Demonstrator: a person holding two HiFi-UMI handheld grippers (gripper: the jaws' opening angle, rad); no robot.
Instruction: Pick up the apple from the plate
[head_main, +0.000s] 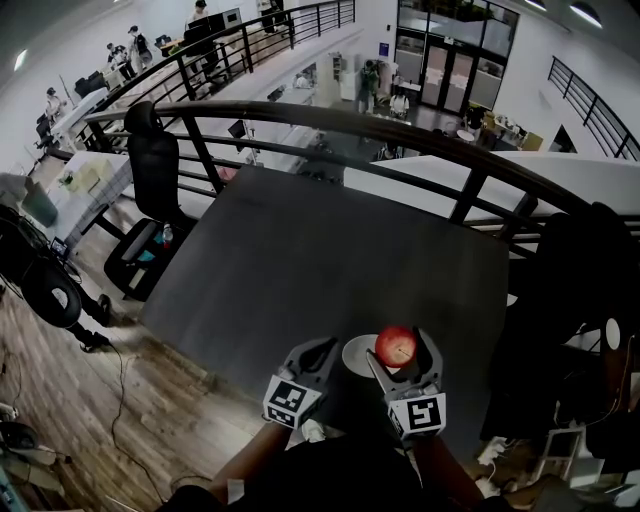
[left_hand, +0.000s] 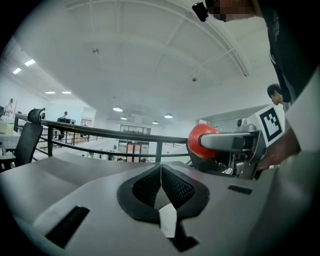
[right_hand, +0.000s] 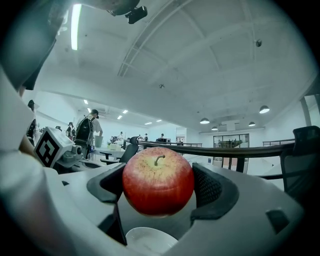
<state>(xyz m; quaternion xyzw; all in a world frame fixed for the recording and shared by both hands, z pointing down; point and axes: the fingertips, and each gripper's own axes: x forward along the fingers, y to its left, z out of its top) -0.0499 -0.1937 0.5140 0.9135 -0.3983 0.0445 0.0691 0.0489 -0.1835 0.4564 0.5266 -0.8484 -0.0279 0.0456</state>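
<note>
Now | R tool (head_main: 403, 355) clamps apple (right_hand: 158, 181) above plate (head_main: 355, 357); L tool (left_hand: 161, 186) jaws together, empty; railing (head_main: 400, 125) beyond

A red apple (head_main: 396, 344) sits clamped between the jaws of the right gripper (head_main: 402, 353), over the right edge of a small white plate (head_main: 356, 357) near the front of a dark grey table (head_main: 330, 250). The left gripper (head_main: 318, 356) rests just left of the plate, apart from the fruit. Both tools carry cubes with black-and-white square markers. Beyond the table a dark metal railing (head_main: 330, 113) curves across a mezzanine; a black office chair (head_main: 153, 180) stands on the wooden floor (head_main: 70, 400) to the left, and people work at desks in the distance.
</note>
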